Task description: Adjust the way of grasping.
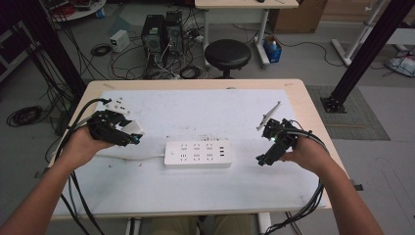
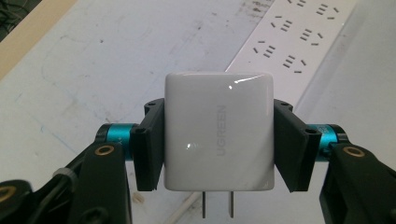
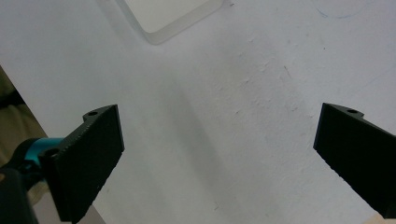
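A pale wooden table (image 1: 313, 117) carries a white, scuffed mat (image 1: 195, 186) across nearly its whole top. At the mat's middle lies a white rectangular power strip (image 1: 197, 153), sockets up, its white cord (image 1: 128, 157) trailing off to the left. The left gripper (image 1: 131, 133) sits just left of the strip and above that cord, jaws clamped on the two sides of a glossy white square plug-in charger (image 2: 218, 137) with two metal prongs. Over on the right, well apart from the strip, the right gripper (image 1: 264, 157) points down at bare mat, its black jaws spread wide with nothing between them.
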Demonstrator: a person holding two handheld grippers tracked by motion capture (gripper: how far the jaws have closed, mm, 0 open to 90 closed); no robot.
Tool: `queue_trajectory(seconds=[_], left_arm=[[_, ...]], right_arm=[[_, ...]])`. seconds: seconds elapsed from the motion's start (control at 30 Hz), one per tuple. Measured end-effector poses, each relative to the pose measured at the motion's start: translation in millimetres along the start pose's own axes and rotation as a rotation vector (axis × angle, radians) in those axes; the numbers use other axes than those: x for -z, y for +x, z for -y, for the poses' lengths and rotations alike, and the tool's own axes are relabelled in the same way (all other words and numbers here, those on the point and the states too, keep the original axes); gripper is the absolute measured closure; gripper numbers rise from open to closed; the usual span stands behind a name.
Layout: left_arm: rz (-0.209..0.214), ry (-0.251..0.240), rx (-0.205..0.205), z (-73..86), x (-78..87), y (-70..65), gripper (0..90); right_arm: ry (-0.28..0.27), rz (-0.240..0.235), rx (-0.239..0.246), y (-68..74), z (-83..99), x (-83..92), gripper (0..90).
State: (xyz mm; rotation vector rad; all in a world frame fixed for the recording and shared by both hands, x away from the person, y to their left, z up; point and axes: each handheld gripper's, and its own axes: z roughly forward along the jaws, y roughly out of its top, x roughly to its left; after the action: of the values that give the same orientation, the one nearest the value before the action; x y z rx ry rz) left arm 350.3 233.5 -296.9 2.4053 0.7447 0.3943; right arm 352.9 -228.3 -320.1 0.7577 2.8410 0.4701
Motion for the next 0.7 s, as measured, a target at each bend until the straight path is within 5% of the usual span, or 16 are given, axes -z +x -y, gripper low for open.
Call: queue_trajectory(seconds=[0.3,0.7], left_arm=[[0.042,-0.014,-0.068,-3.5,-1.9,-10.7,42.4],[0.113,-0.06,-0.145,-11.7,-6.9,-30.6,42.4]], right_arm=[[-0.046,-0.008,-0.045,2.3,3.5,1.1,1.0],[-0.16,-0.142,-0.171,12.4,-0.3,3.2,1.0]])
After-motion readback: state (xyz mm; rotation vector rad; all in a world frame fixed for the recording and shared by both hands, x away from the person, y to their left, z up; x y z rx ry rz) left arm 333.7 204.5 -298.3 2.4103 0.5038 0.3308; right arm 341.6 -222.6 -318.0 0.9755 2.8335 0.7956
